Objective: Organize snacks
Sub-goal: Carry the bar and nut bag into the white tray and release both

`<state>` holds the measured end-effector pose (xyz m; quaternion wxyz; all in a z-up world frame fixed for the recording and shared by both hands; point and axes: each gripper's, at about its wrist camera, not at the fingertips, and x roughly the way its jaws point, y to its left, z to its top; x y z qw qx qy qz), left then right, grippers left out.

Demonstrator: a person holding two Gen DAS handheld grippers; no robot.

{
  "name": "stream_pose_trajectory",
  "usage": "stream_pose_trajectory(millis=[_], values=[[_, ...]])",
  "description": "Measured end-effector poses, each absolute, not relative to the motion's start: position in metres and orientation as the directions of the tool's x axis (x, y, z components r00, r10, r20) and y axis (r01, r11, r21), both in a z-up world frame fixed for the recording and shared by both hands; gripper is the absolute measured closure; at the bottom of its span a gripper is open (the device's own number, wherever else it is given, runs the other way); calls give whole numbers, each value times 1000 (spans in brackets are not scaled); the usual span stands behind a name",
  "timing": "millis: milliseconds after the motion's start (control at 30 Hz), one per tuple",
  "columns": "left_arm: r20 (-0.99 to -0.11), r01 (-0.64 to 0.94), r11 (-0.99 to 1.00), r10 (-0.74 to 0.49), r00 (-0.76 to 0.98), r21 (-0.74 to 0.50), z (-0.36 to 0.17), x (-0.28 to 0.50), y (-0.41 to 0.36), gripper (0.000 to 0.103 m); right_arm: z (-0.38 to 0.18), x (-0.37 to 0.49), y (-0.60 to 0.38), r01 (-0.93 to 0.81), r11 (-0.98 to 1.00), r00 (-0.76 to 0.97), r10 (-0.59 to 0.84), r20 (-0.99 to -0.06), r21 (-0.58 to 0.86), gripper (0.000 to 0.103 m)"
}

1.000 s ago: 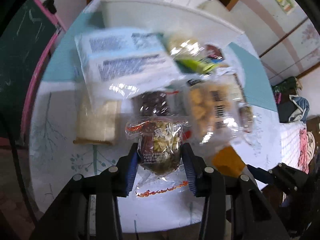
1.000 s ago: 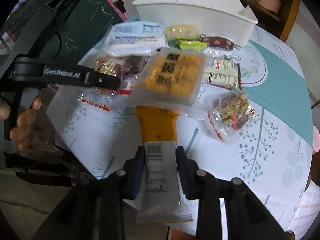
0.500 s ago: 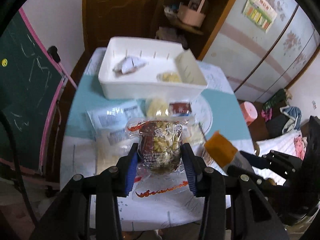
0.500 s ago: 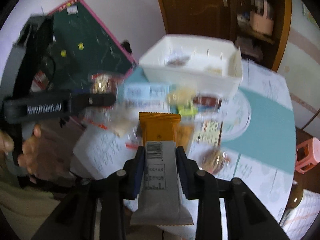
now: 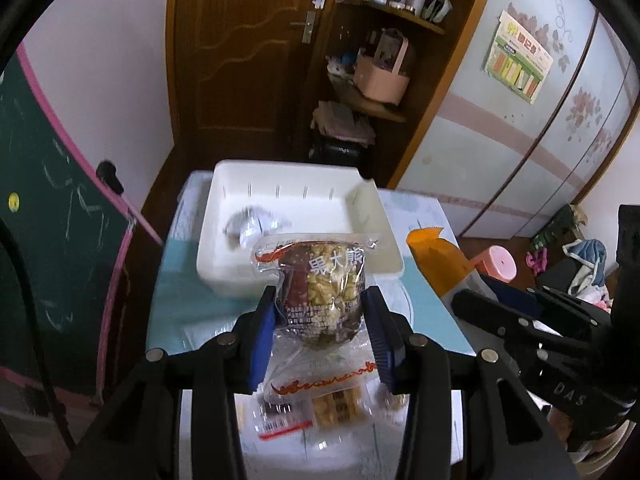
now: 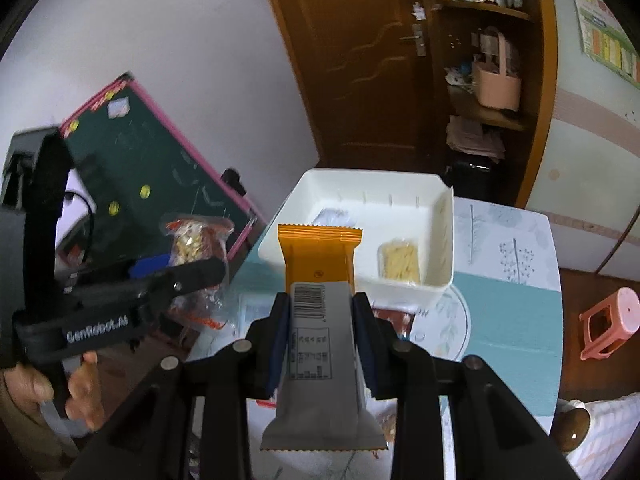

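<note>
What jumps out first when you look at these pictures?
Two snacks held up in the air: the left gripper clamps a clear nut snack bag, and the right gripper clamps an orange and grey wrapped bar. Just beyond them a white bin waits on the table, a couple of snacks already inside.

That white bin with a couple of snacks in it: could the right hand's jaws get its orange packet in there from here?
Probably yes. The right gripper holds the orange snack bar in the air short of the white bin; the bin's top is open and nothing stands between them.
</note>
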<state>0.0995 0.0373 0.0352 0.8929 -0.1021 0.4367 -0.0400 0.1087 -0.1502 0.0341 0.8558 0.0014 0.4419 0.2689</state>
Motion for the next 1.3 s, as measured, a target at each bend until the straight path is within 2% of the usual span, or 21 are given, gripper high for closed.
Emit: stream_pose_trajectory(millis=[367,800,1233,1300], values=[[-772,-40,988,-91,629,-149,42,196,30,61,46,204,-154,-354,881,482,460,-746,315,71],[-843,-88,988,-59,534,-124,-23,288,26,61,-11,287,-147,-288,896,417,436,-798,340,71],[-890,-99,993,-16,455,-69,-72,323,24,61,-60,322,-134,-251,906,358,414,-837,341,70],[-893,-89,994,-11,449,-58,-76,327,23,60,-63,324,-132,-246,909,353,407,-843,336,68]])
